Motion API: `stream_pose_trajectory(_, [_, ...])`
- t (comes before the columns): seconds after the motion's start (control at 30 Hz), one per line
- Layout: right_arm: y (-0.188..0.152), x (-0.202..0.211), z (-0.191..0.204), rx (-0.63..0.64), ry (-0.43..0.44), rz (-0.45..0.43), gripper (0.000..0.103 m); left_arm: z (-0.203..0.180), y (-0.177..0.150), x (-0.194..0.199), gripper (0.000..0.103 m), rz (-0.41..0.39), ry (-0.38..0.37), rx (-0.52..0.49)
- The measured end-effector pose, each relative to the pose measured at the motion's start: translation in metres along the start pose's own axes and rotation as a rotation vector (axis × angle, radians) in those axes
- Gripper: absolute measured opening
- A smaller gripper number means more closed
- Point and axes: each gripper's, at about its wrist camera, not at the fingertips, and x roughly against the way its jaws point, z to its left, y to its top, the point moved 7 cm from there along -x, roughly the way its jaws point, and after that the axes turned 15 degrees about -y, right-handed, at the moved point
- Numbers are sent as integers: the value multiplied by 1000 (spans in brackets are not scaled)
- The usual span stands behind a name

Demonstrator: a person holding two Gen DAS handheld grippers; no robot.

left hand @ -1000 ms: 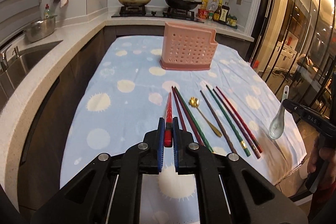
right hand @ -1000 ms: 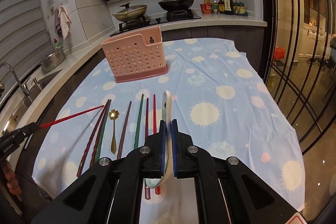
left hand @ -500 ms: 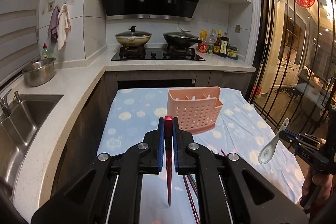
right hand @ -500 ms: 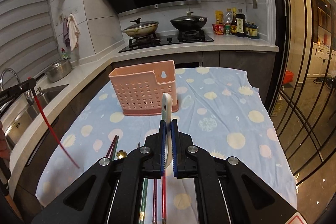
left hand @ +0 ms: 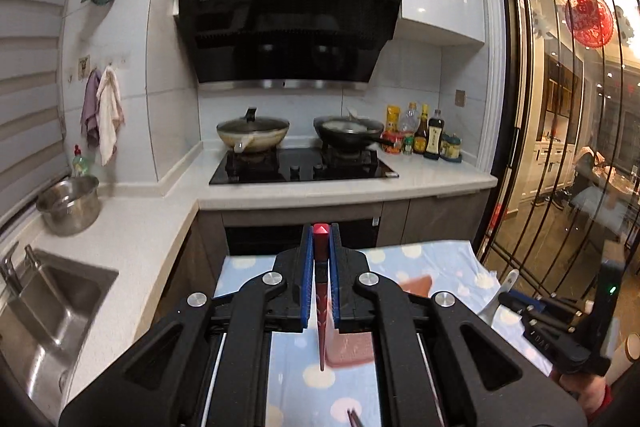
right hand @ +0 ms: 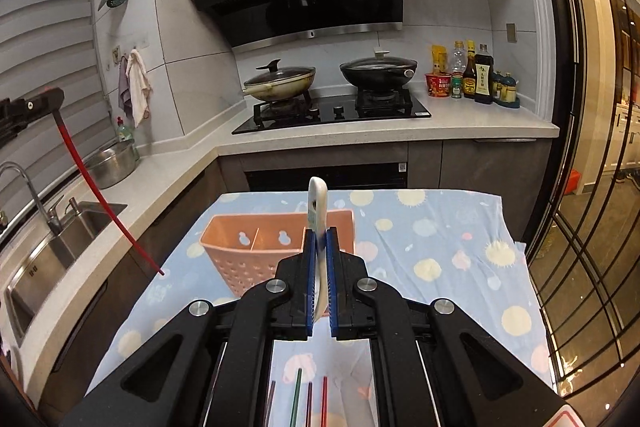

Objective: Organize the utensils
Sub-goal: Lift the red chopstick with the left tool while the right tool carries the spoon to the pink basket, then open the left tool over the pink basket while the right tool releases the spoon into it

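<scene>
- Kitchen counters are wrapping round a stove (right hand: 334,109) carrying two lidded pans, with a sink (right hand: 44,251) sitting at the left and bottles (right hand: 476,75) standing by the wall at the right.
- Nearer the cameras, a table is wearing a blue spotted cloth (right hand: 440,251).
- A pink perforated caddy (right hand: 256,247) is standing on the cloth, open at the top, with a divider showing inside.
- The left gripper (left hand: 320,247) is pinching a red chopstick (left hand: 321,311) between nearly closed blue pads; the stick is hanging tip-down above the cloth, just in front of the caddy in the left view.
- In the right view the same stick (right hand: 100,195) is slanting down to the left of the caddy, clear of it.
- The right gripper (right hand: 319,251) is clamping fully on a white spoon (right hand: 317,211), whose handle is sticking up past the fingertips, in line with the caddy.
- More chopsticks (right hand: 296,399) are lying on the cloth under the right gripper, their ends only partly showing.
</scene>
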Motion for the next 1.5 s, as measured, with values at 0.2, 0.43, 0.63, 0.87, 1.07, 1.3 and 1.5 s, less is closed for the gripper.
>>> stream_pose_trajectory(0.2, [30,-45,5,1,-21,6,5,-1,46,-38,7,-27,-8,-10])
stream_pose_trajectory(0.43, [21,-102,8,1,-27,88,5,0,42,-85,7,7,-35,7])
stream_pose_trajectory(0.63, [-7,-140,15,17,-11,161,5,9,4,-115,7,79,-40,47])
stream_pose_trajectory(0.87, [-14,-122,7,-7,-27,122,28,23,-35,-106,67,90,13,90])
stream_pose_trajectory(1.07, [-33,-64,-14,-30,-23,94,42,20,-84,-62,71,104,15,97])
stream_pose_trajectory(1.3, [-105,4,-26,-37,-10,152,48,5,-173,-10,83,203,64,71])
stream_pose_trajectory(1.5, [-175,50,-35,-32,-53,202,48,-4,-259,27,83,323,42,138])
